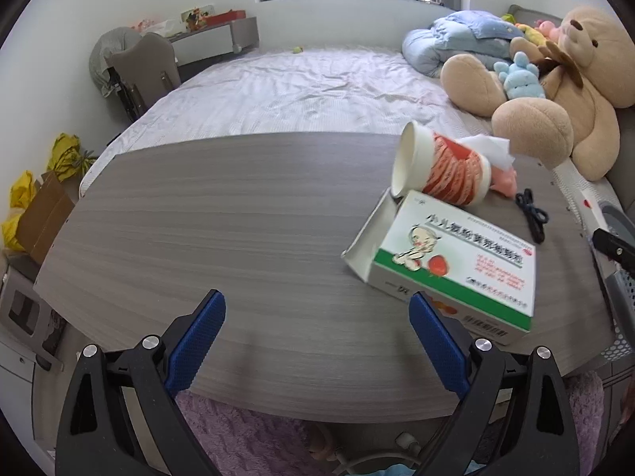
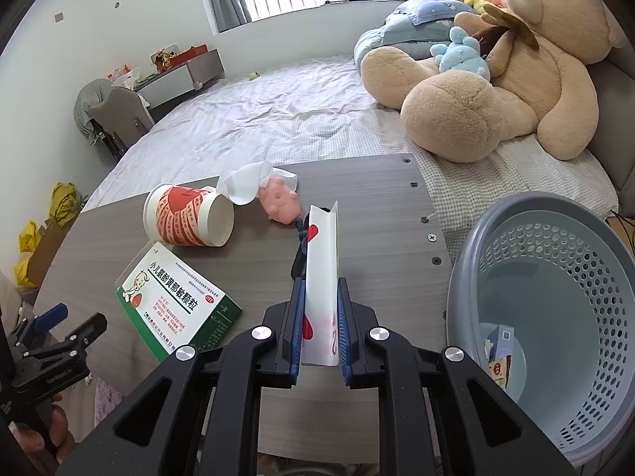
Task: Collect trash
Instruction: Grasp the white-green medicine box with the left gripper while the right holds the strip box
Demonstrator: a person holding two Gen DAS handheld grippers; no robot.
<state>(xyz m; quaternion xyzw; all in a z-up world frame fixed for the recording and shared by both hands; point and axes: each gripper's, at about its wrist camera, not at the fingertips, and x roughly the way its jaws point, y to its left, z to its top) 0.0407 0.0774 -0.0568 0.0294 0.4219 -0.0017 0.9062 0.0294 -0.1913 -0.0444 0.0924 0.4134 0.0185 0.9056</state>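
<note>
On the grey wooden table [image 1: 222, 214] lie a green-and-white medicine box [image 1: 456, 261], a tipped red-and-white paper cup [image 1: 440, 166], a crumpled white tissue [image 1: 492, 148] and a pink toy [image 1: 506, 182]. My left gripper [image 1: 317, 313] is open and empty, left of the box. In the right wrist view the box [image 2: 174, 301], cup [image 2: 186, 214], tissue [image 2: 246, 182] and pink toy [image 2: 279, 200] show too. My right gripper [image 2: 321, 309] is shut on a bent white playing card [image 2: 323, 273], held above the table beside the grey basket [image 2: 555, 214].
The perforated basket holds small cartons [image 2: 498, 349]. A dark cord [image 1: 532, 214] lies on the table past the box. Behind the table is a bed [image 1: 301, 87] with a big teddy bear [image 2: 496, 71]. Yellow bags [image 1: 24, 198] and a cardboard box stand at left.
</note>
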